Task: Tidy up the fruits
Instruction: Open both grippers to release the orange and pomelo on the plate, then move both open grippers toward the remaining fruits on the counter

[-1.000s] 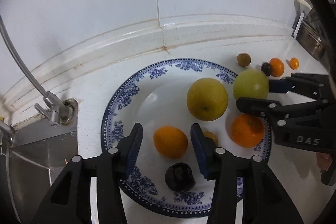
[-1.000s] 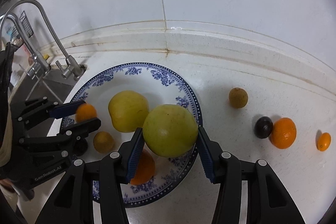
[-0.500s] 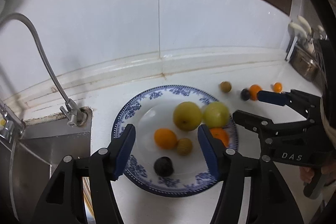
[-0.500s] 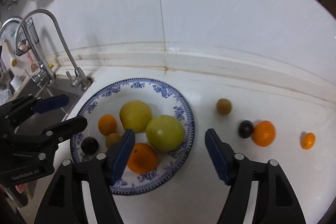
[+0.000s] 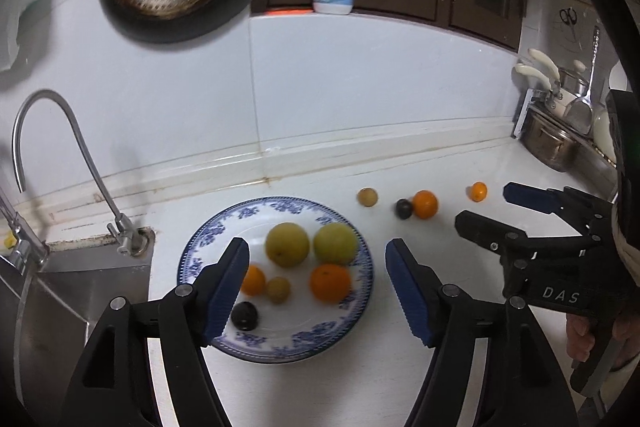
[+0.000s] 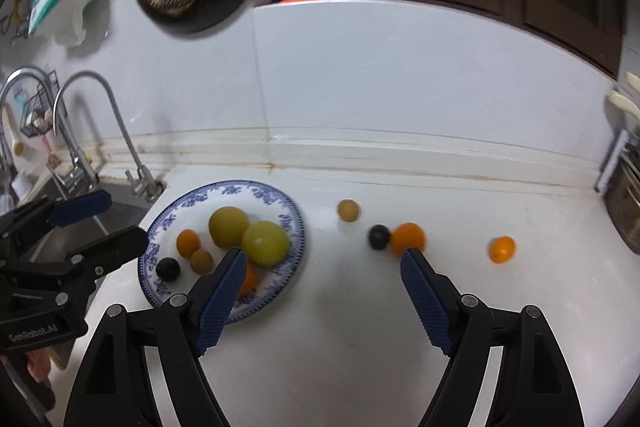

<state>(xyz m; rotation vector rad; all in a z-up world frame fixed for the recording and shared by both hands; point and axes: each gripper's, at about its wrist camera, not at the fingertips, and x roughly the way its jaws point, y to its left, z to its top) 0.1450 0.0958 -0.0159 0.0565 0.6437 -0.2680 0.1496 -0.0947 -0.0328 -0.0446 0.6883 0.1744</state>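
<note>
Left wrist view shows my left gripper [image 5: 316, 283] with its jaws spread and nothing between them; they have just been opening, and it hangs above the plate [image 5: 362, 291] with no pad on any fruit. My right gripper [image 6: 322, 291] has also just been opening its jaws, and it too is empty, poised over bare counter [image 6: 360, 347] between the plate's right rim and the loose fruit.

On the plate I count six pieces: two yellow-green apples [image 5: 287, 243] side by side toward the back rim, an orange [image 5: 330, 282] at the right rim, a smaller orange [image 5: 253, 279] at the left, a small brown fruit [image 5: 278, 289] between them, and a dark plum [image 5: 244, 315] near the front rim.

I judge this to be the gap between two placements: one load set down, both tools released and free. Four pieces are left on the counter, in a loose row near the back edge: a brown fruit [image 6: 347, 210], a dark fruit [image 6: 379, 236] touching a tangerine [image 6: 408, 238], and a kumquat [image 6: 501, 249] well apart to the right.

Next I would send the right gripper to the tangerine, closing from the side away from the dark fruit so it does not roll off.
</note>
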